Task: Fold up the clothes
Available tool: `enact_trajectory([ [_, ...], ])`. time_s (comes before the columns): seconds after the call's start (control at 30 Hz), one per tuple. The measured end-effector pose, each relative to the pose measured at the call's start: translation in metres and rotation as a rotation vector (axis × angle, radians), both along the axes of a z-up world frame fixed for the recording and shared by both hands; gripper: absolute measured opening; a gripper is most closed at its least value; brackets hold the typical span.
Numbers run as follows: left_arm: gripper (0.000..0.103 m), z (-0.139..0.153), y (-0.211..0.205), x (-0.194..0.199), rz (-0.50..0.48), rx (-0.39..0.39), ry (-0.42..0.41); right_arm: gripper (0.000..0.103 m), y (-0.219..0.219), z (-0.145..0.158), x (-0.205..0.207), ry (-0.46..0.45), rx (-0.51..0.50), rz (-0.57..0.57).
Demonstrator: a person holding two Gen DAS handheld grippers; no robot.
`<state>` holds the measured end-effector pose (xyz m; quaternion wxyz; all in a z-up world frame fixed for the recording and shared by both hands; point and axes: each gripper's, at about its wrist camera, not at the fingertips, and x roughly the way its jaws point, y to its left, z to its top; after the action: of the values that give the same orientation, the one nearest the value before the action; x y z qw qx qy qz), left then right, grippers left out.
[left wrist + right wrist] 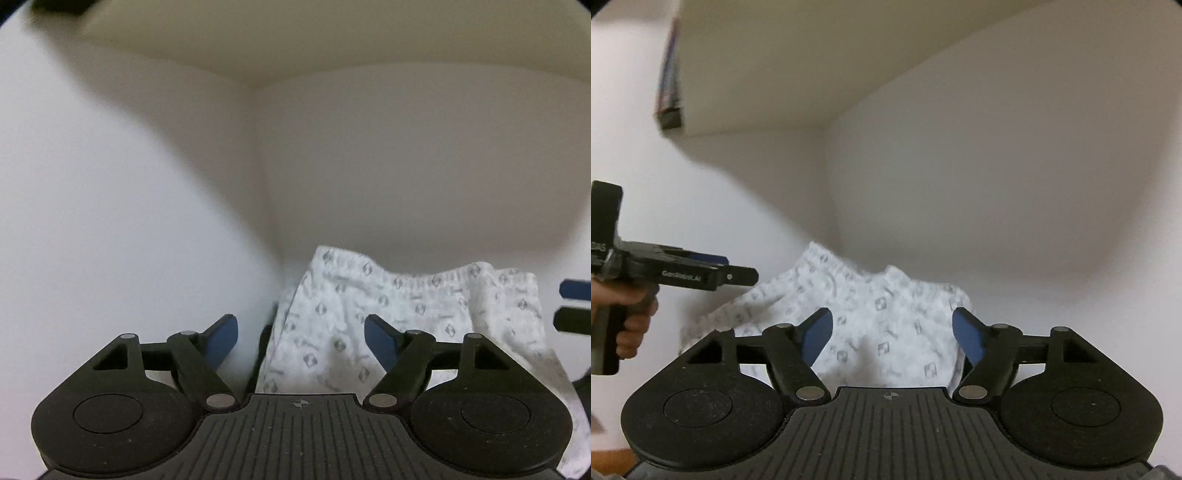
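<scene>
A folded white garment with a grey diamond print [369, 314] lies on a white shelf, pushed into the back corner. My left gripper [301, 328] stands open just in front of the garment's left part, its blue pads apart and pressing on nothing. My right gripper [892, 321] is also open, hovering over the garment [849, 288] with cloth visible behind the gap but not pinched. In the right wrist view the left gripper [738, 271] shows side-on at the left, held by a hand [631, 314]. The right gripper [574, 304] peeks in at the left wrist view's right edge.
White walls [997, 184] close the shelf at the back and left, with a board [812, 55] overhead. Several book-like items [668, 74] stand upright on the level above, at the upper left. A strip of wooden surface [613, 456] shows at the bottom left.
</scene>
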<state>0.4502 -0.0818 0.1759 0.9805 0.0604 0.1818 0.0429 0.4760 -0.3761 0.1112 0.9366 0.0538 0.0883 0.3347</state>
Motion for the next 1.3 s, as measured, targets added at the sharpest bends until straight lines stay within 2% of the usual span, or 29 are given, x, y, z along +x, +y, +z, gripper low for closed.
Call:
enact_trajectory([
  [0.07, 0.079, -0.004, 0.003, -0.013, -0.011, -0.037, 0.014, 0.075, 0.003, -0.003, -0.013, -0.018, -0.011, 0.019],
  [0.27, 0.086, -0.004, 0.002, -0.078, -0.018, -0.053, 0.014, 0.085, 0.019, 0.004, -0.079, -0.090, -0.066, 0.084],
  [0.37, 0.098, 0.000, 0.005, -0.123, -0.027, -0.065, 0.005, 0.092, 0.030, 0.009, -0.110, -0.079, -0.067, 0.133],
  [0.4, 0.102, 0.002, 0.006, -0.145, -0.033, -0.082, -0.004, 0.095, 0.034, 0.008, -0.119, -0.066, -0.068, 0.151],
  [0.5, 0.103, -0.001, 0.012, -0.198, -0.044, -0.132, -0.011, 0.103, 0.053, 0.007, -0.156, -0.011, -0.068, 0.210],
  [0.67, 0.103, -0.018, 0.021, -0.294, -0.024, -0.170, -0.002, 0.103, 0.091, -0.022, -0.214, 0.111, -0.103, 0.291],
  [0.77, 0.103, -0.039, 0.030, -0.347, -0.005, -0.189, 0.023, 0.103, 0.115, -0.044, -0.249, 0.181, -0.134, 0.334],
  [0.9, 0.103, -0.076, 0.047, -0.405, 0.015, -0.194, 0.076, 0.103, 0.143, -0.075, -0.294, 0.212, -0.216, 0.331],
  [1.03, 0.103, -0.119, 0.072, -0.436, 0.024, -0.256, 0.134, 0.103, 0.161, -0.101, -0.329, 0.262, -0.271, 0.292],
  [1.17, 0.103, -0.153, 0.092, -0.443, 0.024, -0.291, 0.195, 0.103, 0.176, -0.113, -0.355, 0.278, -0.355, 0.242],
  [1.3, 0.103, -0.176, 0.100, -0.435, 0.018, -0.272, 0.241, 0.103, 0.189, -0.122, -0.364, 0.303, -0.403, 0.169],
])
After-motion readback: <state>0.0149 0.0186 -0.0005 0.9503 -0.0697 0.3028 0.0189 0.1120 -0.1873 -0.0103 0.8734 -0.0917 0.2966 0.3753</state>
